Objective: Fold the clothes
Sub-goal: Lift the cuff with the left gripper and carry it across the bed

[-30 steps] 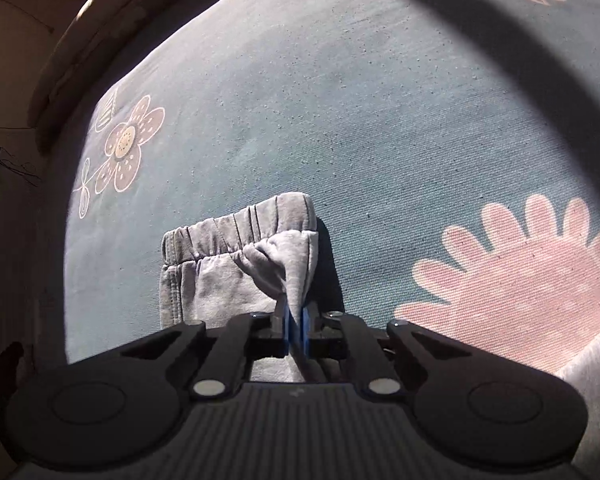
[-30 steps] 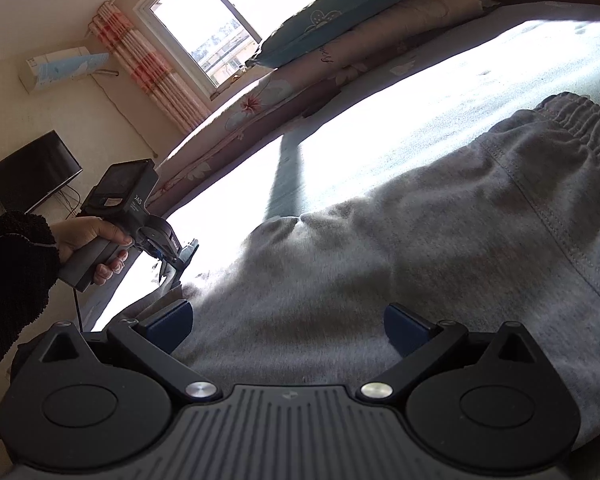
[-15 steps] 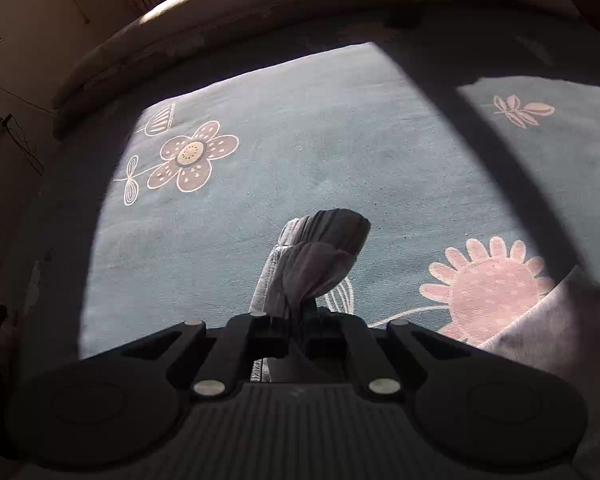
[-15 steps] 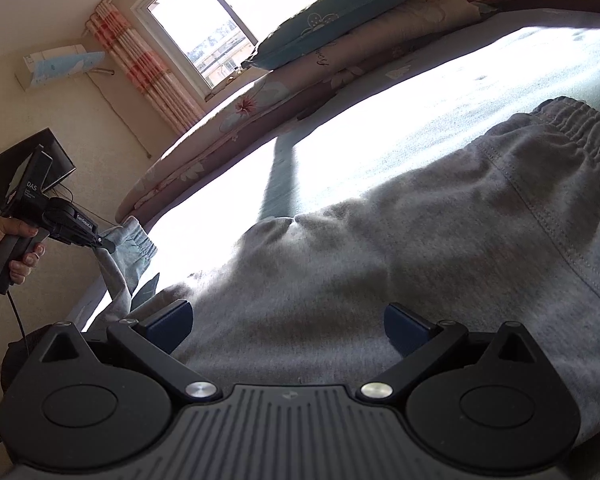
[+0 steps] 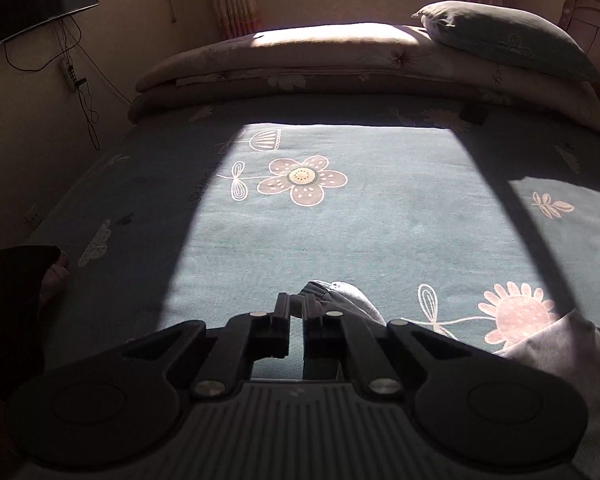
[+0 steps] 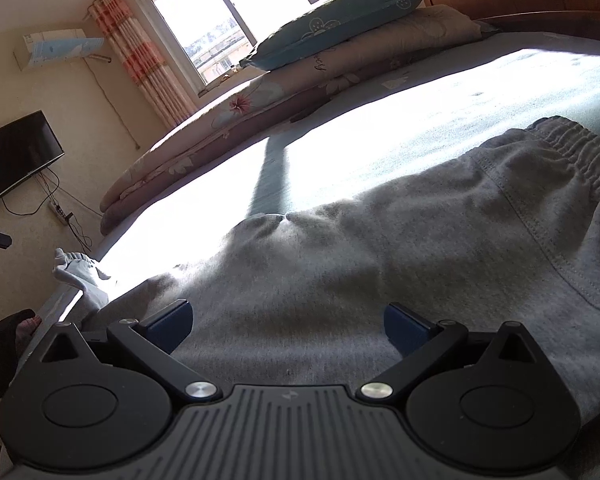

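The left wrist view is showing the left tool (image 5: 296, 312) pinching a ribbed cuff of the grey sweatpants (image 5: 340, 300) at lower centre, above the bed (image 5: 380, 220). The right view is showing soft fleece spreading under the right tool (image 6: 288, 322), jaws standing wide apart, waistband lying at right edge.

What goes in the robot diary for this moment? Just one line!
left hand-held gripper: shut on cuff | right hand-held gripper: open over grey sweatpants | bedsheet: teal, flowered

Home bedroom: teal flower-patterned bedsheet (image 5: 380, 232), folded floral quilt (image 5: 340, 60), teal pillow (image 6: 340, 16), wall-mounted black television (image 6: 16, 152), curtained window (image 6: 220, 20).
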Demonstrator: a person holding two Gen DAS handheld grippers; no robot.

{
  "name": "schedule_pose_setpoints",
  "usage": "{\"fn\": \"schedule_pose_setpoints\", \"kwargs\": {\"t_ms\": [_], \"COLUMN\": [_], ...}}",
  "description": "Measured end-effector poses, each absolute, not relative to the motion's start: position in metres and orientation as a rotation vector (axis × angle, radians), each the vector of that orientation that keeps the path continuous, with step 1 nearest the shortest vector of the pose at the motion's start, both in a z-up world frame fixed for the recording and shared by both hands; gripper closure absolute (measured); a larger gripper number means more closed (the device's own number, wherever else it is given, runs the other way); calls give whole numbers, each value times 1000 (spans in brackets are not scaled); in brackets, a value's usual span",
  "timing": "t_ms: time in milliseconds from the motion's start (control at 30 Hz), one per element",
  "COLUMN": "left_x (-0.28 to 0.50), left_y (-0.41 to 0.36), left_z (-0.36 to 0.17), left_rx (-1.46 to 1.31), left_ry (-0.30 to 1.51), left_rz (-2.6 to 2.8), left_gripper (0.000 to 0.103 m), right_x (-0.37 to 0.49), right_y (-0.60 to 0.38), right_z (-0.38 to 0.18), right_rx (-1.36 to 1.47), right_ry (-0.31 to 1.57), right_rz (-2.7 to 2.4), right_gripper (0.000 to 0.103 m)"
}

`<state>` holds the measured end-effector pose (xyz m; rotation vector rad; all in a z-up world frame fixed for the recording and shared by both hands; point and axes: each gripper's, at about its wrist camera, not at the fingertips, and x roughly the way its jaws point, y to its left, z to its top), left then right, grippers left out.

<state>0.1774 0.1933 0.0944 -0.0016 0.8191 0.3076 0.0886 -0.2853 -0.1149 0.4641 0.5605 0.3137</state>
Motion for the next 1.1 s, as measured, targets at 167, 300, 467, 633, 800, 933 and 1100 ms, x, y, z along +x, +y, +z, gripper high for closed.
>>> {"fn": "schedule_pose_setpoints", "kwargs": {"t_ms": [167,300,467,633,800,933,1100], "left_x": [167,172,173,168,163,159,159], "left_y": [220,233,243,266,281,292,302], "left_z": [75,51,3,-61,-114,-132,-146], "left_rx": [-139,-287,-486,-771,-1004,-1131,-1223], "left_ry": [840,874,909,908,860,753,644], "left_rz": [275,223,159,151,134,92,46], "left_gripper": [95,73,52,49,49,46,38], "right_x": [88,87,86,86,86,87,89], "right_y": [-281,-278,-275,-267,-262,-259,-254], "right_z": [-114,-114,-114,-114,-114,-115,-116], "right_rx": [438,404,364,315,272,250,224], "right_ry": [561,563,569,572,576,579,581], "right_rz": [294,292,290,269,260,251,237], "right_gripper": [0,0,0,0,0,0,0]}}
